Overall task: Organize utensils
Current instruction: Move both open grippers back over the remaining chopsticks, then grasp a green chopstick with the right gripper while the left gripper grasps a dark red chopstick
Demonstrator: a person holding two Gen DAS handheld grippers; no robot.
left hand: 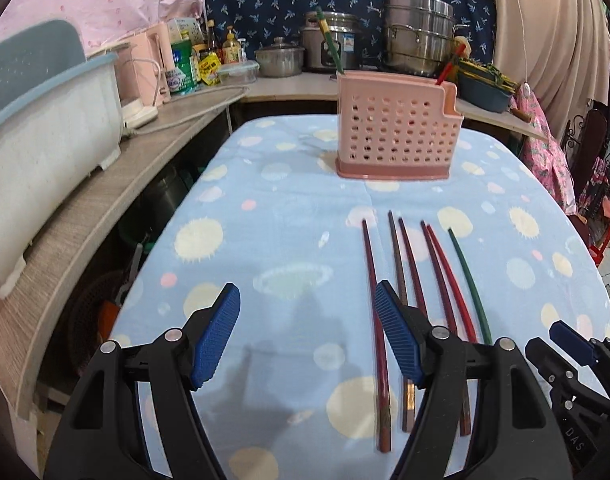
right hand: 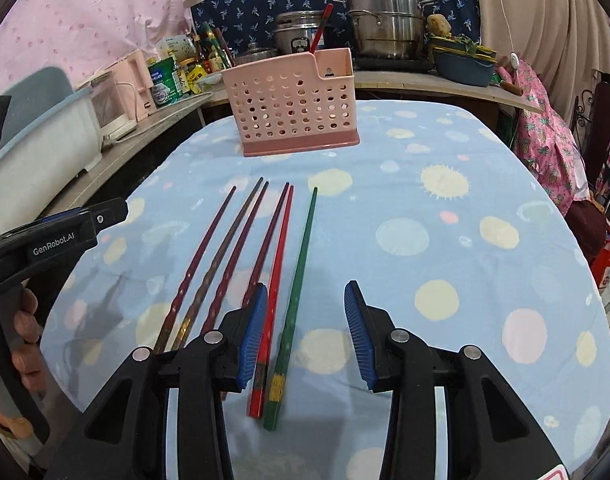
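Note:
Several chopsticks lie side by side on the blue dotted tablecloth: dark red ones (right hand: 221, 256), a bright red one (right hand: 279, 256) and a green one (right hand: 301, 264). They also show in the left wrist view (left hand: 409, 268). A pink perforated utensil holder (left hand: 397, 136) stands upright beyond them, with a green and a red chopstick in it; in the right wrist view the holder (right hand: 293, 104) stands at the centre back. My left gripper (left hand: 307, 332) is open and empty, left of the row. My right gripper (right hand: 305, 328) is open and empty over the thick ends of the red and green chopsticks.
A wooden counter (left hand: 117, 184) runs along the left with a white and blue dish rack (left hand: 45, 128). Bottles, steel pots (left hand: 417, 36) and a blue basin (left hand: 485, 92) crowd the back shelf. Pink fabric (right hand: 545, 144) hangs at the table's right edge.

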